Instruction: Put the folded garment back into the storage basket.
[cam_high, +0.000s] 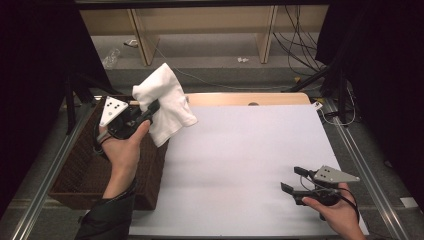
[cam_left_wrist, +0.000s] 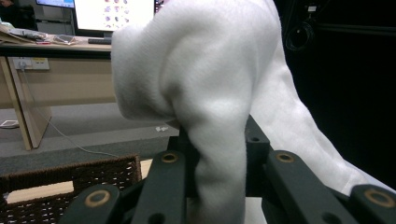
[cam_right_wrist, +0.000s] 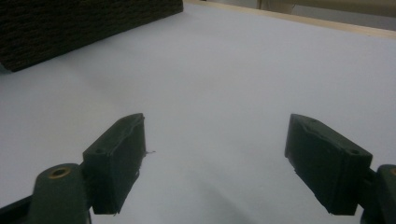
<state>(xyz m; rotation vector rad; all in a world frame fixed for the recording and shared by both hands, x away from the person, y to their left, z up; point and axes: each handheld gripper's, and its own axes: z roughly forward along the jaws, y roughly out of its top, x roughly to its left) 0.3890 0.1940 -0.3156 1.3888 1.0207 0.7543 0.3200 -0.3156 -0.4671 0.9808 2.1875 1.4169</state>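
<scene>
A white towel (cam_high: 165, 102) hangs in the air over the right edge of a dark wicker basket (cam_high: 75, 175), pinched by my left gripper (cam_high: 150, 107), which is shut on it. In the left gripper view the towel (cam_left_wrist: 205, 93) bunches up between the two black jaws and drapes down to the right, with the basket rim (cam_left_wrist: 70, 172) below at the left. My right gripper (cam_high: 294, 180) rests low near the table's front right, open, with nothing between its fingers (cam_right_wrist: 116, 158).
The white table top (cam_high: 240, 160) stretches between the two grippers. The basket stands at the table's left edge, and its dark side (cam_right_wrist: 84, 23) shows far off in the right gripper view. A wooden shelf unit (cam_high: 200, 30) and cables lie beyond the table.
</scene>
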